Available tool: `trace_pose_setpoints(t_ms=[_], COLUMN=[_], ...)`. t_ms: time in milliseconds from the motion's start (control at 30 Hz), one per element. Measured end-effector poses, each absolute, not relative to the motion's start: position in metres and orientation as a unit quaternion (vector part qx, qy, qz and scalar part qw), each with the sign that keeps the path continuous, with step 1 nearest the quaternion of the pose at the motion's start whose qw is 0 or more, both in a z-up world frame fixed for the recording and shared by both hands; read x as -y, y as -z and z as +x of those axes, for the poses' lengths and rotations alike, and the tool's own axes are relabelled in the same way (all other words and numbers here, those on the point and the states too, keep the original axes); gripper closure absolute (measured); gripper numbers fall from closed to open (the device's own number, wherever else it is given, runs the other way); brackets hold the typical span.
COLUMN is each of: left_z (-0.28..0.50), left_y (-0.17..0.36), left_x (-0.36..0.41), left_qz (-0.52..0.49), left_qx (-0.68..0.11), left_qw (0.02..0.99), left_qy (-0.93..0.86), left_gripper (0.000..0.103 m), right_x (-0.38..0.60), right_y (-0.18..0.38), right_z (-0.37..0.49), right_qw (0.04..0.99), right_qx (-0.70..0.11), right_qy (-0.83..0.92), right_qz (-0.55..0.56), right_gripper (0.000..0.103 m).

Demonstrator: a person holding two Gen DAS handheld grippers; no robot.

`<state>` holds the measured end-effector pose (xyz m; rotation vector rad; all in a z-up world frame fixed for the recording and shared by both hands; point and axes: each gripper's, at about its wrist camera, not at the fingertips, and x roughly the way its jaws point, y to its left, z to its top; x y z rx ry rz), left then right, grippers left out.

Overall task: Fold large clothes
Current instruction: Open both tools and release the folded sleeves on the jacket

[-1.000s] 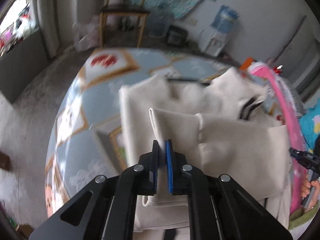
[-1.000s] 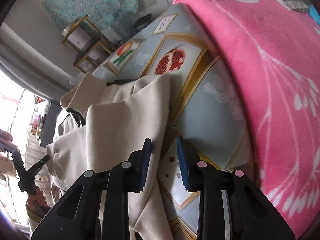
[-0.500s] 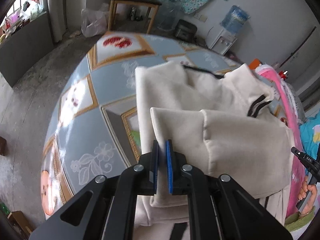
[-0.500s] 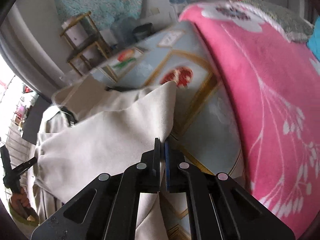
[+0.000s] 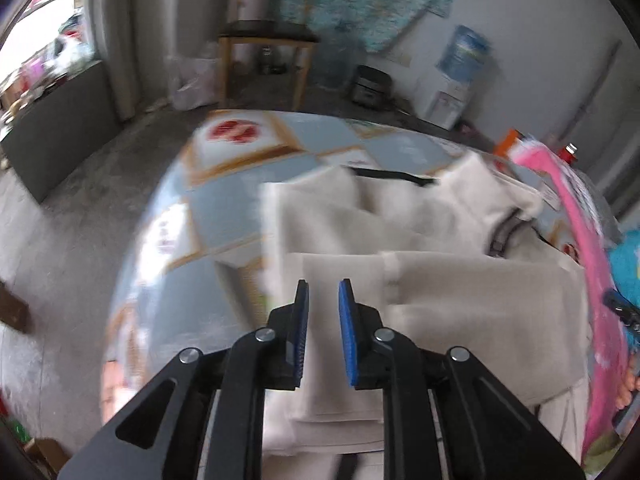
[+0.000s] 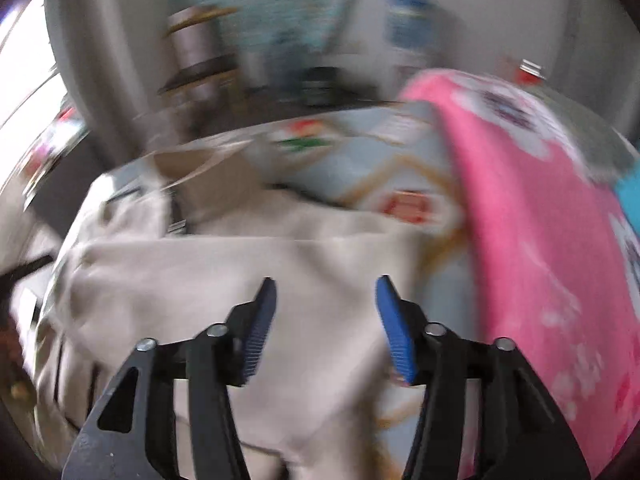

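Note:
A large cream garment [image 5: 460, 292] lies partly folded on a bed with a blue patterned sheet [image 5: 224, 208]. A folded-over panel lies on top of it, with black trim at the far collar. My left gripper [image 5: 323, 300] is open just above the near left edge of the folded panel, holding nothing. In the right wrist view the same garment [image 6: 224, 280] lies below my right gripper [image 6: 326, 290], which is wide open and empty over the cloth's right part. Both views are motion-blurred.
A pink flowered blanket [image 6: 540, 220] lies along the bed's right side, also in the left wrist view [image 5: 576, 208]. Beyond the bed stand a wooden stool [image 5: 268, 44], a water dispenser [image 5: 452, 88] and a grey concrete floor [image 5: 60, 220].
Both grippers were shut on the cream cloth half a second ago. Both have opened and let it go, and the folded panel now lies flat on the garment.

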<state>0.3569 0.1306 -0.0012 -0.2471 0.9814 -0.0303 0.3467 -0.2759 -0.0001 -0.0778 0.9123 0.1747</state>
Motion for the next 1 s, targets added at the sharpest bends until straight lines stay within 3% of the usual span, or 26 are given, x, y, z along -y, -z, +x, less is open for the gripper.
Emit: trace_pose_setpoints(t_ms=[67, 133, 233, 367, 533, 667, 800, 900, 1000], left_z=[0.362, 0.367, 0.366, 0.354, 0.319, 0.306, 0.292, 0.263, 0.219], left_y=[0.004, 0.016, 0.033, 0.021, 0.012, 0.034, 0.013, -0.006, -0.009], left_x=[-0.105, -0.083, -0.069, -0.070, -0.069, -0.048, -0.063, -0.083, -0.116], left_qz=[-0.100, -0.078, -0.027, -0.001, 0.010, 0.075, 0.020, 0.007, -0.028], left_qx=[-0.479, -0.501, -0.503, -0.510, -0.506, -0.503, -0.502, -0.481, -0.483], left_qw=[0.871, 0.859, 0.862, 0.859, 0.859, 0.859, 0.863, 0.875, 0.874], left_qy=[0.051, 0.075, 0.064, 0.052, 0.074, 0.057, 0.058, 0.052, 0.032], left_gripper=[0.080, 0.059, 0.056, 0.055, 0.036, 0.032, 0.033, 0.031, 0.028], right_x=[0.241, 0.215, 0.191, 0.191, 0.205, 0.212, 0.218, 0.232, 0.251], right_y=[0.014, 0.032, 0.070, 0.063, 0.045, 0.071, 0.045, 0.020, 0.017], right_z=[0.351, 0.353, 0.358, 0.342, 0.303, 0.302, 0.284, 0.238, 0.196], right_qw=[0.879, 0.868, 0.846, 0.847, 0.857, 0.850, 0.856, 0.875, 0.882], right_qx=[-0.457, -0.470, -0.503, -0.498, -0.484, -0.505, -0.506, -0.475, -0.466], right_qy=[-0.122, -0.135, -0.123, -0.105, -0.121, -0.093, -0.085, -0.083, -0.070], right_qz=[-0.064, -0.088, -0.130, -0.155, -0.131, -0.118, -0.063, -0.032, -0.016], right_gripper=[0.047, 0.047, 0.047, 0.045, 0.038, 0.033, 0.033, 0.021, 0.020])
